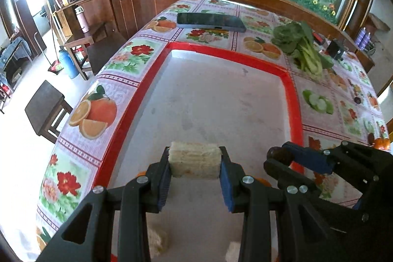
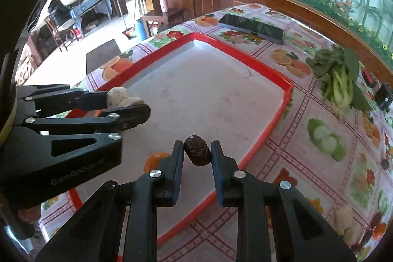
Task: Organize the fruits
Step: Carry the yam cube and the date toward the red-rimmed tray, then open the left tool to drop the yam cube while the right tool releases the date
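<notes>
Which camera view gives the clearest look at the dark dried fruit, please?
The right wrist view: the dark dried fruit sits centred, wrinkled skin visible, pinched by the right gripper. The left wrist view shows it only small, partly hidden by that gripper.

Phone (image 1: 211, 21) behind tray (image 1: 293, 100), greens (image 1: 301, 46) right

We cannot make out the two pale chunks (image 1: 158, 243) lying in the red-rimmed grey tray (image 1: 157, 70), blurred behind the left tongs (image 1: 195, 165). Near the tray, small dark and orange fruits (image 2: 377, 228) at the surface's edge are blurred and partly cut off.
</notes>
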The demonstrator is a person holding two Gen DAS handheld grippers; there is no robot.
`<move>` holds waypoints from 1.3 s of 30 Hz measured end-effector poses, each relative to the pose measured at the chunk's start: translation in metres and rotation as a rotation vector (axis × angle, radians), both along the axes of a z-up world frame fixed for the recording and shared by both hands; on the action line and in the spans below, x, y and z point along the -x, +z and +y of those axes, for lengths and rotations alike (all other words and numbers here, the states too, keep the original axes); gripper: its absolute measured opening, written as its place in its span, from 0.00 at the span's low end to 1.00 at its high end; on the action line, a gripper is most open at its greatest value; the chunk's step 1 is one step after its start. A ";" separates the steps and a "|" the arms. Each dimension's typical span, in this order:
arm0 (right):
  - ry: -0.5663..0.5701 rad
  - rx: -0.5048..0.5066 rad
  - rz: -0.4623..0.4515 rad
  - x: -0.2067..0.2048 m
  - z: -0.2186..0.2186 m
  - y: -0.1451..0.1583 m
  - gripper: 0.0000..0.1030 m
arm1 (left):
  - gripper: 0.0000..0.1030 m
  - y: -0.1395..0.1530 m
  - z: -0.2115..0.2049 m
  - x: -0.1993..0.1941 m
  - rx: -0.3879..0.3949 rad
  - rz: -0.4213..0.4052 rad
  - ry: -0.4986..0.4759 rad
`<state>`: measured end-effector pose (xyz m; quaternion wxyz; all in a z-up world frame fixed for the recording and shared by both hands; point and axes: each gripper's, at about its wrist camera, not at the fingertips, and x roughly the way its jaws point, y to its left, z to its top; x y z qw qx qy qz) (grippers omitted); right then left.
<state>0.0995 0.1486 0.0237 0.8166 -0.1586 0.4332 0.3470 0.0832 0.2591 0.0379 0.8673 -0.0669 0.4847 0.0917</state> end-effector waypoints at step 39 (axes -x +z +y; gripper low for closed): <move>-0.041 0.005 0.029 0.013 -0.016 0.002 0.32 | 0.61 -0.005 -0.016 0.009 -0.064 0.044 0.010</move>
